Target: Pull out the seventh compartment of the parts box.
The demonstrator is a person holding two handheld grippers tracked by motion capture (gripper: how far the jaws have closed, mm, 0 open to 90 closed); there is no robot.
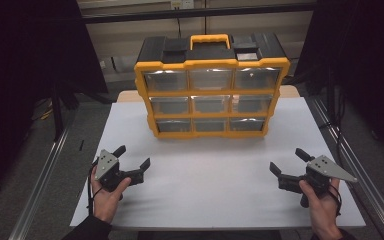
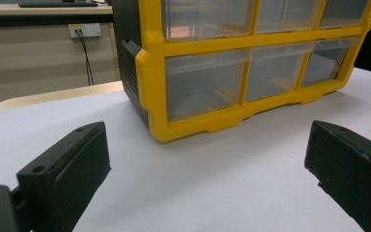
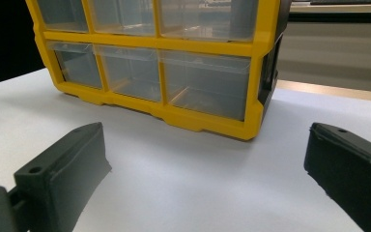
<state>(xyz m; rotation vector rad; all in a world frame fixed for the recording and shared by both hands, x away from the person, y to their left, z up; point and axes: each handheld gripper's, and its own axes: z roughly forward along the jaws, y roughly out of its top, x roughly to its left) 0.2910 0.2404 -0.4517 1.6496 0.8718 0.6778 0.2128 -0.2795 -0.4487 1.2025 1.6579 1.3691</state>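
— Checking your tongs: left tongs (image 1: 132, 156) and right tongs (image 1: 289, 161), what state?
— Both spread wide, gripping nothing, resting low over the white table (image 1: 205, 175).
— And your drawer organizer (image 1: 211, 85)?
— Upright at the table's far middle, drawers closed, well apart from both.

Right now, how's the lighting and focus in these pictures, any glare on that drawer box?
High view: dim, dark at both sides, with white glare on the top drawers of the drawer box. Left gripper view: sharp, soft shadow under the box on the table. Right gripper view: evenly lit, drawers readable.
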